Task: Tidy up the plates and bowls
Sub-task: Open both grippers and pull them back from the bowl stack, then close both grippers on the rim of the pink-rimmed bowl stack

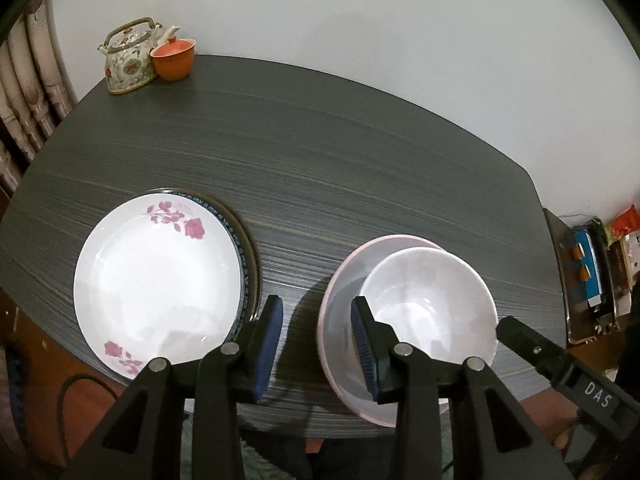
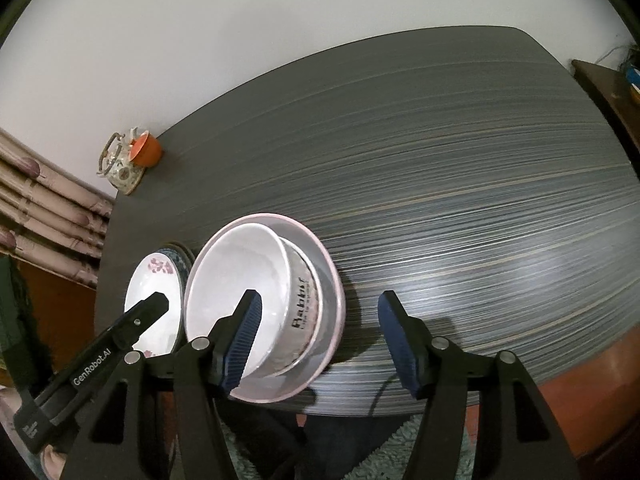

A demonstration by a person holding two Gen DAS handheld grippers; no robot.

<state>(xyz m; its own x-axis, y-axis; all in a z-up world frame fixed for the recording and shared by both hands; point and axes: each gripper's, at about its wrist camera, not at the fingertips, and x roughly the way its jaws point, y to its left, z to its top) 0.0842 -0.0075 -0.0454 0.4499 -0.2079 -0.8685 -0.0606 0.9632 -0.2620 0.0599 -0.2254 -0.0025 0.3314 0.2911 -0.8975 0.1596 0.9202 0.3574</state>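
Plates and bowls sorted into two groups near the front edge of the dark striped wooden table [image 1: 320,140]; white ceramic plate with pink roses [image 1: 160,280] stacked on a blue-patterned plate [image 1: 240,236], another rim showing beneath; smaller white bowl with black lettering [image 2: 240,292] sitting inside the larger pink-rimmed white bowl [image 2: 320,264], leaning toward one side rather than centred.

Left gripper [image 1: 316,344] spread wide, holding nothing, poised over the gap between the two stacks; right gripper [image 2: 320,340] likewise spread and empty, one finger in front of the nested bowls, the other over bare table.

Judged nearly complete: like stacked with like, no loose dish visible elsewhere; left, at most, seating the inner bowl level.

Floral teapot [image 1: 128,60] and orange lidded cup [image 1: 173,58] far off at the back corner, apparently outside the task.
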